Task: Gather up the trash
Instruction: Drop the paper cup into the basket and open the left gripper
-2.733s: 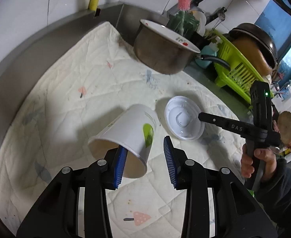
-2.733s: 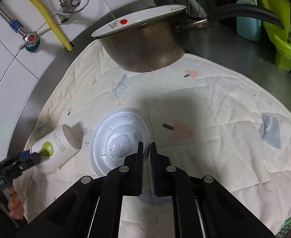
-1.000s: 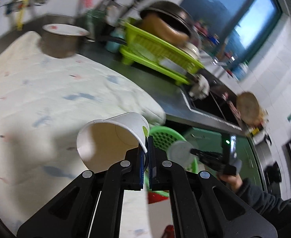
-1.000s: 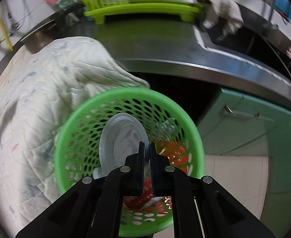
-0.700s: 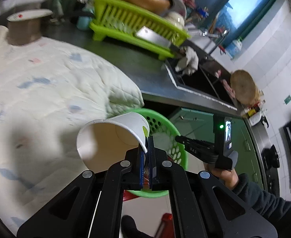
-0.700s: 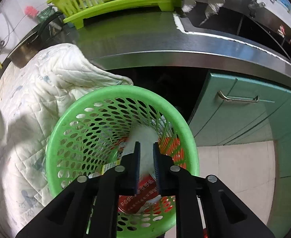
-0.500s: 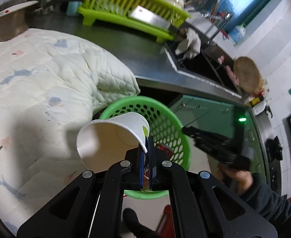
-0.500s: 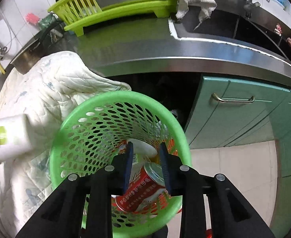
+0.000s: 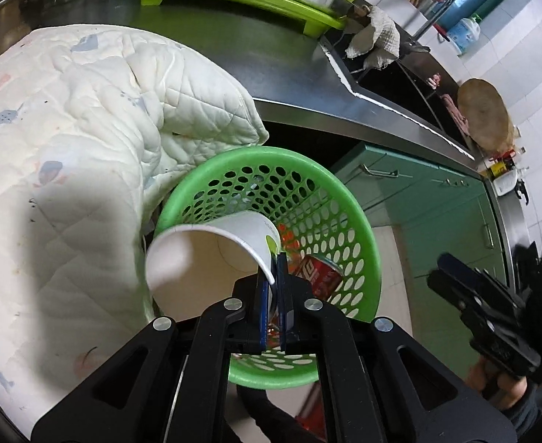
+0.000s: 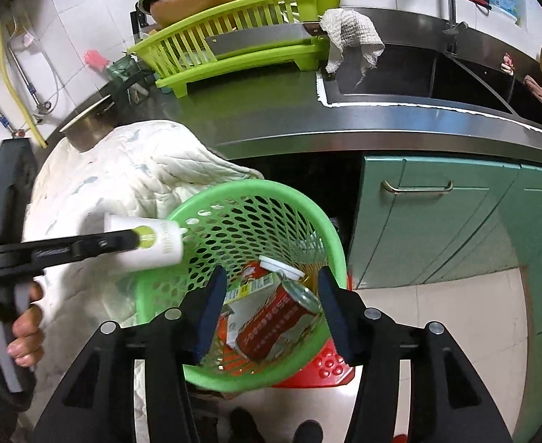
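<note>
So the left gripper (image 9: pixel 273 284) has its jaws pinched tight on the rim wall of the paper cup (image 9: pixel 211 254), which sticks out to its left with the open mouth facing back at the camera. Right below and ahead of it is the green basket (image 9: pixel 359 221), with a red can (image 10: pixel 274 317), a carton and the white lid (image 10: pixel 282 266) lying inside. The right gripper (image 10: pixel 267 310) hangs over that basket too, jaws just been opening, standing well apart with nothing gripped between them. A white quilted blanket (image 9: pixel 67 129) sits just left of both.
</note>
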A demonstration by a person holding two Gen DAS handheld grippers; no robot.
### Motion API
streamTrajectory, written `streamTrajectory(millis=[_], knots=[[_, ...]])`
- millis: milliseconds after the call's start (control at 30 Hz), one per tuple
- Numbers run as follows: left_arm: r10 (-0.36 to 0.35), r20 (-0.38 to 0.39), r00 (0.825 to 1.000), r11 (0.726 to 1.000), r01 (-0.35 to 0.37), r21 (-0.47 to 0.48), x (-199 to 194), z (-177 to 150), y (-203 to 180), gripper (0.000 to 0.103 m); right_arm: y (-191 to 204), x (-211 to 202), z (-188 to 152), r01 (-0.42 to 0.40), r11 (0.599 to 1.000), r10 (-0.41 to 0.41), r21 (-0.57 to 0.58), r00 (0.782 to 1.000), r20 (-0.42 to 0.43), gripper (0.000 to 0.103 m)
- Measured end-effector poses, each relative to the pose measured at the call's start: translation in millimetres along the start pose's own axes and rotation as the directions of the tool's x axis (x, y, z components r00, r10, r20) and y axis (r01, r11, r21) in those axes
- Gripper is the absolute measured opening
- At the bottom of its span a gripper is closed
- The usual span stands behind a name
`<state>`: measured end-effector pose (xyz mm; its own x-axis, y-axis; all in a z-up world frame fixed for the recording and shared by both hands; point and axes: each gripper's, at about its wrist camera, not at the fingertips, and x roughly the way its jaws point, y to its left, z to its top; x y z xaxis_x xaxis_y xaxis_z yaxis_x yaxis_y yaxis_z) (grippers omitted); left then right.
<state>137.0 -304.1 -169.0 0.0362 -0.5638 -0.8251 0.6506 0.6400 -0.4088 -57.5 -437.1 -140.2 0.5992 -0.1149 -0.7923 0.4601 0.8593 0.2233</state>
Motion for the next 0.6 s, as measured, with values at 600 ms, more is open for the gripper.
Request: streamTrajectory(millis=[600], knots=[[0.045, 0.082, 0.996, 0.998, -0.041, -0.040, -45.2, -15.9, 2.8, 0.044, 21.2, -31.5, -9.5, -0.048, 0.998, 0.049, -0.038, 0.998, 0.037, 0.059]])
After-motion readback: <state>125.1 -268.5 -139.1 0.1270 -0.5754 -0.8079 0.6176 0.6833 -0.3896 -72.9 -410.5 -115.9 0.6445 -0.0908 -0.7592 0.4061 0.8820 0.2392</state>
